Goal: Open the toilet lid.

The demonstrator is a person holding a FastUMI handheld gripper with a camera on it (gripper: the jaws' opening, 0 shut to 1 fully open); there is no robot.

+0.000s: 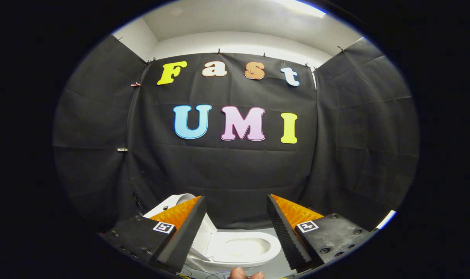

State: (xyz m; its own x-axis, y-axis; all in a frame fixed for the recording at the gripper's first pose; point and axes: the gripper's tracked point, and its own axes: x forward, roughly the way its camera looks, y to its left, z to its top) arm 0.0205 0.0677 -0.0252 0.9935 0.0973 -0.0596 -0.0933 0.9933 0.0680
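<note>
Toilet lid (176, 203) stands raised behind the white seat and bowl (238, 248) on the floor, partly hidden by the left one of the fingers (180, 232), while the gripper (236, 223) is spread wide, grasping nothing, above the toilet.

A wide gap is left between the spread fingers (188, 228) of the gripper (236, 228), and nothing is held in it. Below and ahead, the toilet (242, 248) is seen with its lid (173, 203) raised, the bowl unobstructed. Passage beyond is blocked by the black cloth wall (235, 182).
</note>
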